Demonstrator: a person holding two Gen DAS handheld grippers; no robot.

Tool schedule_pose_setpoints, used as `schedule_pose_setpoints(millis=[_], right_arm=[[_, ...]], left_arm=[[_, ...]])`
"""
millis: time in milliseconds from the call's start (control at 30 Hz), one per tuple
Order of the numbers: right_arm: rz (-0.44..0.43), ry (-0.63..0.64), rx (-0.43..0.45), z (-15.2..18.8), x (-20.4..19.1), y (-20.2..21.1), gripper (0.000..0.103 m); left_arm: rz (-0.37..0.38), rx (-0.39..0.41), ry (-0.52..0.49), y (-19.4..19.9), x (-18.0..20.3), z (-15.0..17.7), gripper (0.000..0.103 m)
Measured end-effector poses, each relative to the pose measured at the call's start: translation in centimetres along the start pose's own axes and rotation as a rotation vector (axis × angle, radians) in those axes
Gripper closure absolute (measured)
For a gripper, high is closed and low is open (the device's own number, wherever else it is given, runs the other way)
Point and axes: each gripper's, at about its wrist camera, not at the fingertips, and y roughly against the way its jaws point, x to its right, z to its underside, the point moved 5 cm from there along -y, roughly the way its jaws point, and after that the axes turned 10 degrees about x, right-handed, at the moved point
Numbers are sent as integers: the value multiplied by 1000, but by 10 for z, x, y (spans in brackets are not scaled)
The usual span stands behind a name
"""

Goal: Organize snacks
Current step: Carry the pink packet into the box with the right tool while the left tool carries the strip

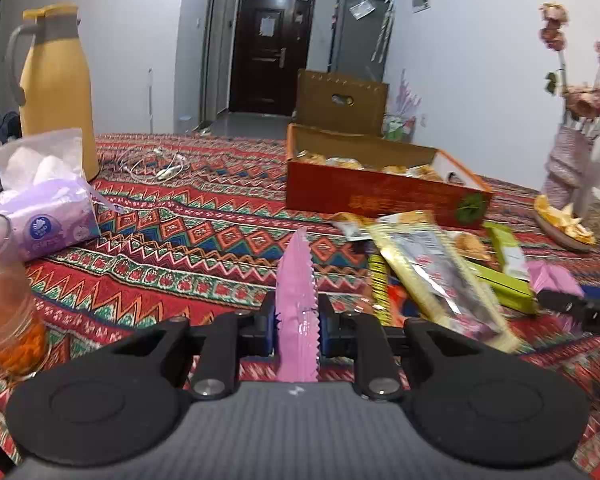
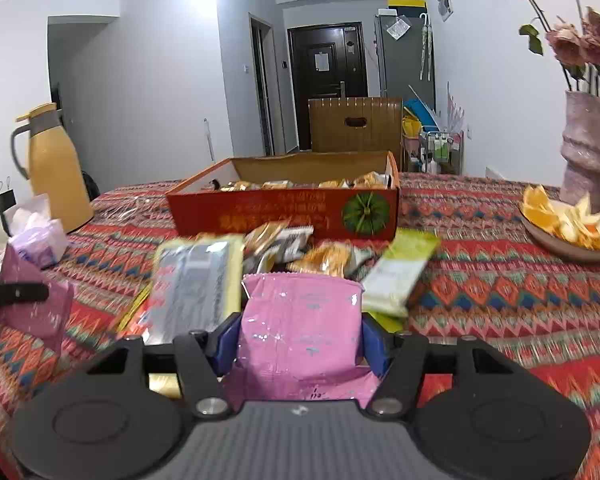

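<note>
My left gripper (image 1: 298, 320) is shut on a pink snack packet (image 1: 296, 300), held edge-on above the patterned tablecloth. My right gripper (image 2: 300, 336) is shut on another pink snack packet (image 2: 300, 332), held flat-on. A pile of loose snack packets (image 2: 284, 252) lies on the cloth in front of an open orange cardboard box (image 2: 284, 212) that holds several snacks. The pile (image 1: 432, 268) and the box (image 1: 380, 196) also show in the left wrist view, to the right. The left gripper's packet (image 2: 36, 312) shows at the left of the right wrist view.
A yellow thermos jug (image 1: 56, 92) and a purple tissue pack (image 1: 48, 208) stand at the left. A glass (image 1: 0, 300) is near the left edge. A plate of orange pieces (image 2: 568, 224) and a vase of flowers (image 2: 588, 148) stand at the right.
</note>
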Motion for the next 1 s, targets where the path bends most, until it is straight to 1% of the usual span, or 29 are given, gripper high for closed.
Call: schedule_pose_setpoints(millis=[100, 233, 467, 600, 767, 900, 1000], right_arm=[[-3, 7, -3, 9, -4, 24, 42], [1, 8, 15, 14, -6, 54, 42], [-2, 3, 36, 17, -5, 86, 42], [-2, -7, 35, 21, -1, 88, 42], [-6, -12, 34, 19, 2, 82, 42], [-11, 7, 49, 5, 4, 66, 42], [-16, 38, 71, -16, 5, 47, 42]], left_arm=[[20, 5, -8, 21, 11, 4, 83], [52, 5, -12, 42, 26, 11, 83], [73, 29, -28, 66, 42, 11, 83], [75, 37, -35, 70, 46, 9, 83], [72, 36, -46, 61, 48, 1, 83], [69, 81, -75, 43, 49, -23, 83], [74, 113, -92, 19, 49, -48, 83]])
